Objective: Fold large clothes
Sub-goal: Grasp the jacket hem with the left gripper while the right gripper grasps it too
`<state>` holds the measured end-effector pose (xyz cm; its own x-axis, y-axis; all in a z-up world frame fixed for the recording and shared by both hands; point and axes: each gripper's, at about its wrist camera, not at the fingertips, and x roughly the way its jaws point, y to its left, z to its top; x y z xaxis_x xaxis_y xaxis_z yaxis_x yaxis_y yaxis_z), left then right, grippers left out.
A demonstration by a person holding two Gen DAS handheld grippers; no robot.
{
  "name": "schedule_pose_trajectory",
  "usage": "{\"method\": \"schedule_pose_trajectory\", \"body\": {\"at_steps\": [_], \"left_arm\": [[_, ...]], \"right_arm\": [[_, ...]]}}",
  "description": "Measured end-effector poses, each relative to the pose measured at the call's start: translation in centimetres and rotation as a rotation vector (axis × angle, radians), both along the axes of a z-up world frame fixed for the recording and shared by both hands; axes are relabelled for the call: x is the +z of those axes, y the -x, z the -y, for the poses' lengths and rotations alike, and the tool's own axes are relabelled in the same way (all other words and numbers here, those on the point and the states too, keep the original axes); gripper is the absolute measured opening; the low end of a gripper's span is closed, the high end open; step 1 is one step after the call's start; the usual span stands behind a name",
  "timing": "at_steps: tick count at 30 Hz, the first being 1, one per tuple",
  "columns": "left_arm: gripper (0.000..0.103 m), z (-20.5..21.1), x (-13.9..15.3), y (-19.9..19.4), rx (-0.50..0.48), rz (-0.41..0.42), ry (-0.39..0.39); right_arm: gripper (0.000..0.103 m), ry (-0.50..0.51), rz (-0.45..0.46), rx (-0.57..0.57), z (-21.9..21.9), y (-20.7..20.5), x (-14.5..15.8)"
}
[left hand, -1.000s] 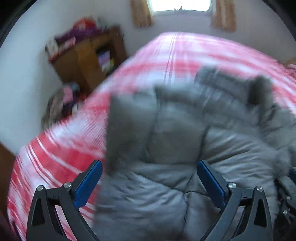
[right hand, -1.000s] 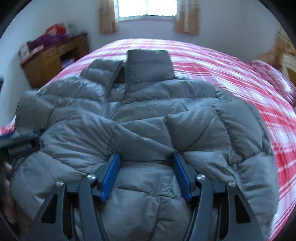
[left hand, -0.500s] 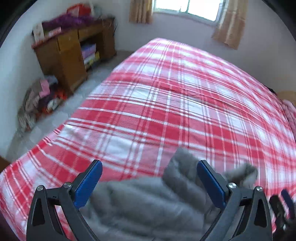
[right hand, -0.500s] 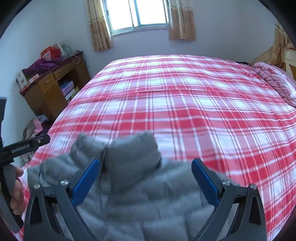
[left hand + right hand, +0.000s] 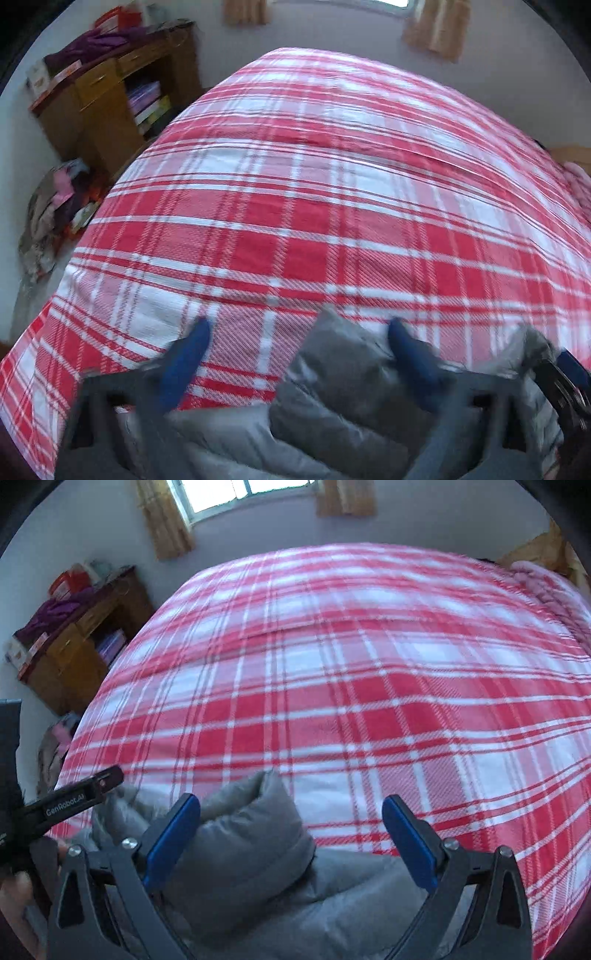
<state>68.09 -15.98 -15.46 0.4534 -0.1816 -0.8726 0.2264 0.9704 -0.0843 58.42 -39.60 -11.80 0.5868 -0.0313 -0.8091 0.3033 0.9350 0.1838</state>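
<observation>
A grey puffer jacket (image 5: 343, 406) lies at the near edge of the red and white plaid bed (image 5: 314, 206); only its collar end shows. My left gripper (image 5: 299, 350) is open, blurred, above the collar end. In the right wrist view the jacket's collar (image 5: 251, 834) stands up between the fingers of my right gripper (image 5: 291, 823), which is open and empty. The left gripper (image 5: 77, 797) also shows at the left edge of the right wrist view. Most of the jacket is hidden below both views.
A wooden desk (image 5: 107, 107) with clothes on top stands by the left wall, with a pile of clothes (image 5: 55, 210) on the floor next to it. A pink blanket (image 5: 535, 579) lies at the bed's far right. A curtained window (image 5: 240, 494) is behind the bed.
Both grippers have pulled back and up from the jacket. The right one, narrowly set on the jacket before, now stands wide open. The jacket now fills only the bottom of both views.
</observation>
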Motion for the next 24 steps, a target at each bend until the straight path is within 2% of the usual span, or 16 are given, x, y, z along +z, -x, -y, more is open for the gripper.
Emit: {"method": "schedule_pose_trajectory", "body": {"at_steps": [1, 2, 4, 6, 7, 11, 15, 20, 24], "left_arm": [[0.041, -0.1, 0.0, 0.4, -0.031, -0.016, 0.022], [0.024, -0.4, 0.2, 0.8, -0.054, -0.032, 0.052], [0.019, -1.3, 1.2, 2.3, -0.084, 0.000, 0.073], [0.013, -2.1, 2.6, 4.2, -0.116, 0.060, 0.062], [0.008, -2.6, 3.0, 4.9, -0.122, 0.077, 0.066], [0.005, -5.3, 4.6, 8.2, -0.135, 0.142, 0.090], [0.004, -7.0, 4.6, 11.0, -0.128, 0.204, 0.075], [0.003, -8.2, 2.0, 12.9, -0.100, 0.198, 0.043], [0.003, -8.0, -0.8, 13.3, -0.078, 0.161, 0.001]], "right_arm": [[0.081, -0.012, -0.001, 0.031, -0.1, 0.3, -0.2], [0.074, -0.017, -0.010, 0.047, 0.0, 0.4, -0.3], [0.037, -0.041, -0.033, 0.095, 0.0, 1.1, -0.6], [0.020, -0.025, -0.032, 0.117, -0.1, 2.2, -0.2], [0.016, -0.010, -0.028, 0.126, -0.2, 2.9, 0.2], [0.010, 0.033, -0.003, 0.160, -0.3, 5.4, 1.2], [0.008, 0.074, 0.032, 0.187, -0.9, 7.7, 1.8], [0.007, 0.131, 0.077, 0.202, -1.5, 10.2, 1.6], [0.006, 0.136, 0.056, 0.185, -1.1, 11.2, -0.8]]}}
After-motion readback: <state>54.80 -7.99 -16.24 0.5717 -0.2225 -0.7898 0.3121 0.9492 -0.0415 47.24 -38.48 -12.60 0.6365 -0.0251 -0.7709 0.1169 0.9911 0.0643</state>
